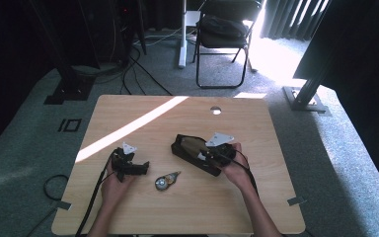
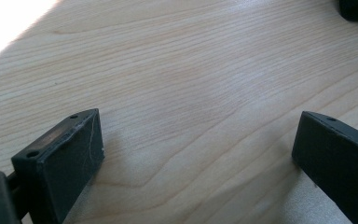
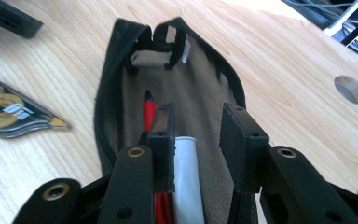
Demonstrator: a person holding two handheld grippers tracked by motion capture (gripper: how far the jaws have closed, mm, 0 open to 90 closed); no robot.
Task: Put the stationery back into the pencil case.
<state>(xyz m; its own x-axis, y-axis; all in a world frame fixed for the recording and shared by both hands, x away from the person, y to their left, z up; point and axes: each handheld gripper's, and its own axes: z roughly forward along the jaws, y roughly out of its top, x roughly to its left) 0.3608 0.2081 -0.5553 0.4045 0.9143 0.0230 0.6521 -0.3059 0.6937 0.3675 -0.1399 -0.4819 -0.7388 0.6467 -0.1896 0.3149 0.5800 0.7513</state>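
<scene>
Our right tool point(image 3: 198, 140) is half open w/ nothing gripped, over the soft, floppy open pencil case point(image 1: 196, 154) mid-surface, left tool point(image 2: 196, 158) wide open & empty, so we'd grab its stiffer zipper edge.

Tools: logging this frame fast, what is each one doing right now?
Left tool: open, empty, over bare table.
Right tool: open, jaws inside the open pencil case, gripping nothing.

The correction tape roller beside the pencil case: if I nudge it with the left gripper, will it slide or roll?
The correction tape roller lies flat on its broad side, so it will probably slide and spin, not roll. It looks like light plastic on smooth wood table, so it may skid ahead of the open left gripper.
</scene>
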